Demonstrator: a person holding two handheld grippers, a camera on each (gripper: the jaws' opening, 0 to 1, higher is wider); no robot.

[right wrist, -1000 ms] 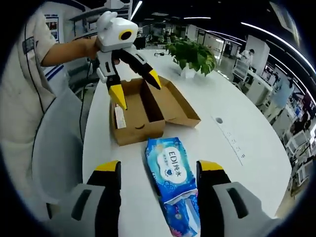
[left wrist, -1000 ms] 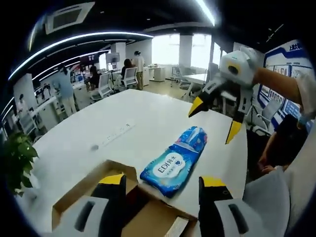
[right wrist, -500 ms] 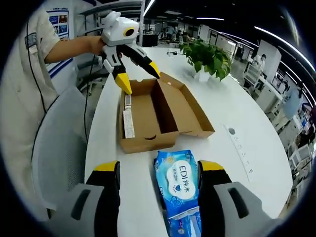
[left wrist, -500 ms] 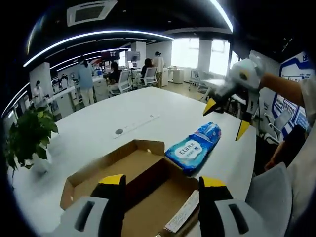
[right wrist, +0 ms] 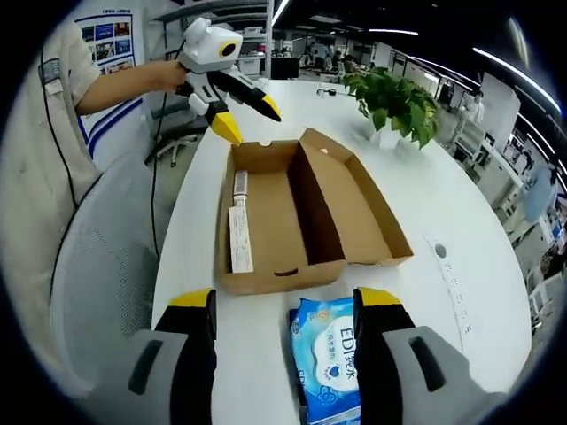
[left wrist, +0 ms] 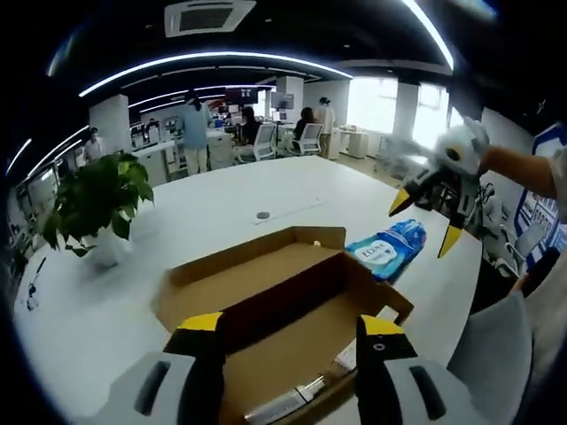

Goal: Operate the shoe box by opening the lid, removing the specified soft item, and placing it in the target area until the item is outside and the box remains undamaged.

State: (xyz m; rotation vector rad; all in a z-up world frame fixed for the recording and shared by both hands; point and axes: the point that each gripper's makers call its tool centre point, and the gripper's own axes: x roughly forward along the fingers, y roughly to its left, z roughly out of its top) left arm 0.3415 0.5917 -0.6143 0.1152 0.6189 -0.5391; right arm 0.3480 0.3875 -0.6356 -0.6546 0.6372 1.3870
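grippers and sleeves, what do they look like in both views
Each tool has grey plastic jaws with black inner faces and yellow tips. The left tool, seen from the right gripper view, has a white body with a yellow-ringed round part; the right tool is white too, blurred. The person wears a light short sleeve, with a thin dark cable down the shirt.

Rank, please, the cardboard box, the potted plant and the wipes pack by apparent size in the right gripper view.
1. cardboard box, clearly largest.
2. wipes pack, partly cut off, and potted plant look alike; the pack is nearer, so unsure.
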